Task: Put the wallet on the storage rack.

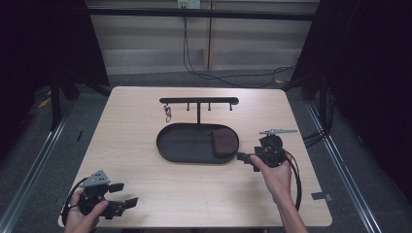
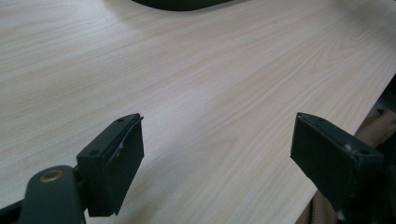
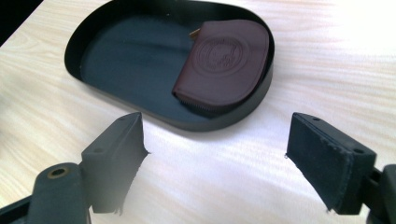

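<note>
High view: a person's two forearms enter from the bottom edge, each hand holding a gripper over a pale wooden counter [image 1: 145, 165]. The left hand [image 1: 80, 213], at the lower left of the frame, wraps the left gripper [image 1: 125, 194] from below near the counter's front edge, its jaws pointing toward the right of the frame and standing wide with nothing between them. The right hand [image 1: 277, 177], at lower right of centre, reaches up and slightly left, wrist straight, with the right gripper [image 1: 247, 160] aimed leftward at the end of a black oval tray [image 1: 167, 145]; its cable loops back beside the forearm. A dark brown pouch [image 1: 224, 141] lies inside the tray at its right end, against the wall. Behind the tray rises a black rack [image 1: 199, 101] with a small metal clip [image 1: 167, 112] hanging near its left end.

Right gripper view: the jaws are spread wide and empty above bare wood at the bottom of the frame, while the tray [image 3: 74, 51] sits in the upper half, just beyond them, the pouch [image 3: 224, 60] resting flat in its right part, embossed round seal up.

Left gripper view: the left gripper [image 2: 217, 149] hangs over plain counter [image 2: 196, 70], jaws far apart, the tray's edge at the top.
</note>
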Demonstrator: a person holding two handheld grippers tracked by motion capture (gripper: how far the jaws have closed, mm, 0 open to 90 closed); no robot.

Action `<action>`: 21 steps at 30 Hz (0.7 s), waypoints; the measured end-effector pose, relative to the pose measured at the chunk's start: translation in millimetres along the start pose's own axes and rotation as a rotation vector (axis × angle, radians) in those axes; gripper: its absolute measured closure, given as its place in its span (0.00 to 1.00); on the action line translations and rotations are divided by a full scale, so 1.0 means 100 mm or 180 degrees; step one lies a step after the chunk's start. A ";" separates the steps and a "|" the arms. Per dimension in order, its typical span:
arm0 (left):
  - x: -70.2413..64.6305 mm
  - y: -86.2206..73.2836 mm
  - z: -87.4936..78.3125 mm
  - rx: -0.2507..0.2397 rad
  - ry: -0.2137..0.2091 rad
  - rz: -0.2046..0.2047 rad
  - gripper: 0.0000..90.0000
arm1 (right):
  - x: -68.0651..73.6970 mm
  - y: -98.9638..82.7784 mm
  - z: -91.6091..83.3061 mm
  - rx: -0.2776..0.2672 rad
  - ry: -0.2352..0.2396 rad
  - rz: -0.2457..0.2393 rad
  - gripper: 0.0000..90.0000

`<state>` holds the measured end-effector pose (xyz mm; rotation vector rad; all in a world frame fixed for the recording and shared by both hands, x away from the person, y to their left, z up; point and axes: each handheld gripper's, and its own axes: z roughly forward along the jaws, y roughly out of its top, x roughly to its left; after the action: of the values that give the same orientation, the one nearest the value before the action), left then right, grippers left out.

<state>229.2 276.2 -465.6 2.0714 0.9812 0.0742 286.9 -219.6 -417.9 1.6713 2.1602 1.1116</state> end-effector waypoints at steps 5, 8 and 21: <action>0.01 0.00 0.00 0.0000 0.0005 -0.0002 0.19 | 0.04 -0.16 -0.09 -0.0046 0.0017 -0.0024 0.23; 0.01 0.00 0.00 0.0012 0.0004 0.0007 0.19 | 0.05 -0.24 -0.14 -0.0075 0.0015 -0.0037 0.23; -0.02 0.00 0.04 0.0031 -0.0017 0.0071 0.19 | 0.11 -0.61 -0.19 -0.0162 0.0010 -0.0217 0.23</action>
<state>229.8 272.2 -467.5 2.0907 0.9571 0.0756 226.3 -223.2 -441.6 1.5637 2.1548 1.1413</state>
